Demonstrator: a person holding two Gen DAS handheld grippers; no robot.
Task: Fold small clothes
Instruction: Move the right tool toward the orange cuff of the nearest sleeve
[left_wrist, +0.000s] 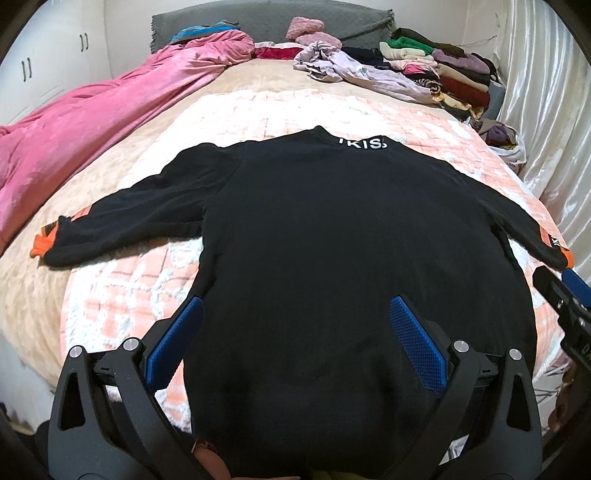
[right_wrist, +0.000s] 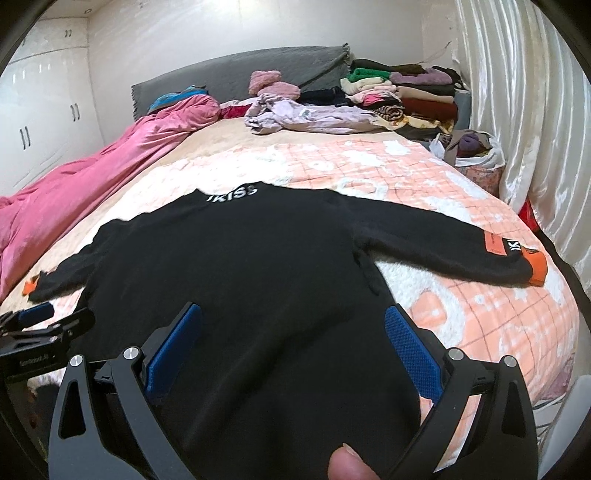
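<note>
A black long-sleeved sweater (left_wrist: 332, 229) with white letters at the collar and orange cuffs lies flat, back up, sleeves spread, on the pink-and-white blanket (left_wrist: 122, 295). It also shows in the right wrist view (right_wrist: 236, 266). My left gripper (left_wrist: 295, 306) is open over the hem's left part, its blue pads (left_wrist: 417, 343) apart. My right gripper (right_wrist: 293, 314) is open over the hem's right part. The right gripper shows at the left view's right edge (left_wrist: 565, 295); the left gripper shows at the right view's left edge (right_wrist: 40, 321). A thumb (right_wrist: 347, 461) shows below.
A crumpled pink duvet (left_wrist: 92, 122) lies along the bed's left side. A lilac garment (left_wrist: 351, 70) and a stack of folded clothes (left_wrist: 443, 66) sit at the far right by the grey headboard (left_wrist: 258, 22). A bag of clothes (right_wrist: 476, 147) stands by the white curtain (right_wrist: 535, 110).
</note>
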